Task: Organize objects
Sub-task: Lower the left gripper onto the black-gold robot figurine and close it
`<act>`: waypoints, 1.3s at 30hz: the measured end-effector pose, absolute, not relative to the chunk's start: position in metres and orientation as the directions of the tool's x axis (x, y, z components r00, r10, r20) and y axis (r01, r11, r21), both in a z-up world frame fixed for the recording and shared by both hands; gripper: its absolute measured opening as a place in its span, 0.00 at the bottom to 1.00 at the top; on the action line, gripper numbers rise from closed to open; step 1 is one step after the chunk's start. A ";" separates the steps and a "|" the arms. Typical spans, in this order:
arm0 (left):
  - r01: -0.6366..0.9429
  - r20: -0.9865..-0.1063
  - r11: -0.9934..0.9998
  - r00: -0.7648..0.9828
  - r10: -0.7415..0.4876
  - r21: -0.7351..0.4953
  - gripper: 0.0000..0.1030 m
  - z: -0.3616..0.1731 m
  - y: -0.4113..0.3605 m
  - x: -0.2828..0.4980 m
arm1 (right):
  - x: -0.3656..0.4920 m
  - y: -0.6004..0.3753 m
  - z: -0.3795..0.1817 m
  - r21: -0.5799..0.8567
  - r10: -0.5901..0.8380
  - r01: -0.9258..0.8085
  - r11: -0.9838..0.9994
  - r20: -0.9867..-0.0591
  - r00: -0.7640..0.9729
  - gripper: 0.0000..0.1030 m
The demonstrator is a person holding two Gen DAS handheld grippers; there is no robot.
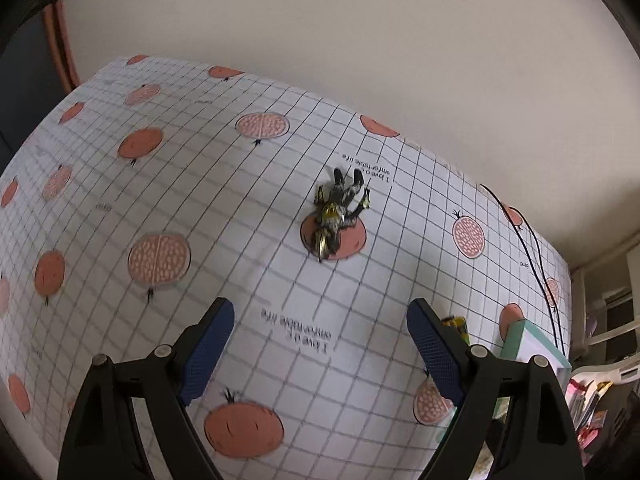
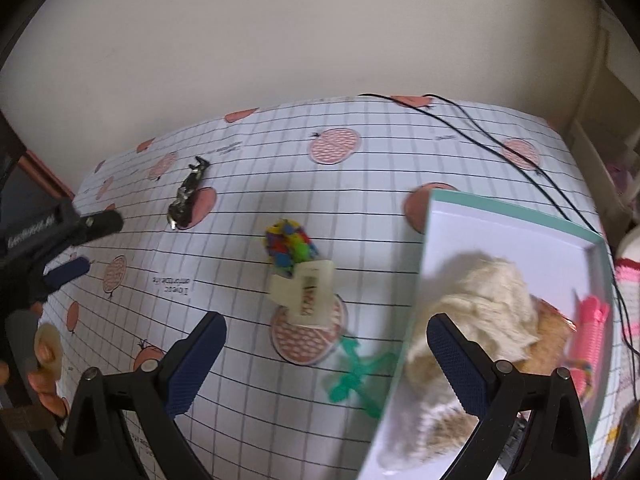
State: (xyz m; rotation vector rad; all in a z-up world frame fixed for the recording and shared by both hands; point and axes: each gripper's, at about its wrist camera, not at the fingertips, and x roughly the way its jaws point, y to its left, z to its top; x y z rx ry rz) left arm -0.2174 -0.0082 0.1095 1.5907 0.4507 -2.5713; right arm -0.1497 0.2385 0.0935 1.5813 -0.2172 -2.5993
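Right wrist only: green toy (image 2: 357, 374), box (image 2: 508, 216)

Green toy (image 2: 360, 376) blurred; box (image 2: 508, 236) cut off at btm edge.

A black cable (image 2: 496, 140) trails across the fruit-print grid tablecloth (image 2: 360, 208) below a plain wall (image 2: 280, 40).

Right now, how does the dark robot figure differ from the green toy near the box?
The dark robot figure is black with metallic gold parts; the green toy is one plain green colour. The dark robot figure lies far from the box, on an orange circle print; the green toy lies right beside the box's edge. Both lie flat on the tablecloth, outside the box, and no gripper holds them.
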 end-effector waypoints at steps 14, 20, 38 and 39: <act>0.139 -0.904 -0.971 -0.409 0.120 -0.192 0.74 0.058 -0.004 -0.290 | -0.207 0.206 0.058 0.112 -0.131 0.070 -0.991 -0.893 -0.430 0.90; 0.106 -0.912 -0.980 -0.394 0.112 -0.167 0.59 0.044 0.003 -0.305 | -0.223 0.202 0.044 0.088 -0.116 0.085 -0.992 -0.902 -0.416 0.78; 0.092 -0.925 -0.987 -0.370 0.090 -0.133 0.26 0.032 0.011 -0.311 | -0.231 0.198 0.038 0.100 -0.139 0.120 -0.988 -0.913 -0.384 0.41; 0.095 -0.925 -0.987 -0.370 0.090 -0.134 0.26 0.032 0.011 -0.312 | -0.231 0.198 0.038 0.100 -0.138 0.117 -0.988 -0.913 -0.384 0.41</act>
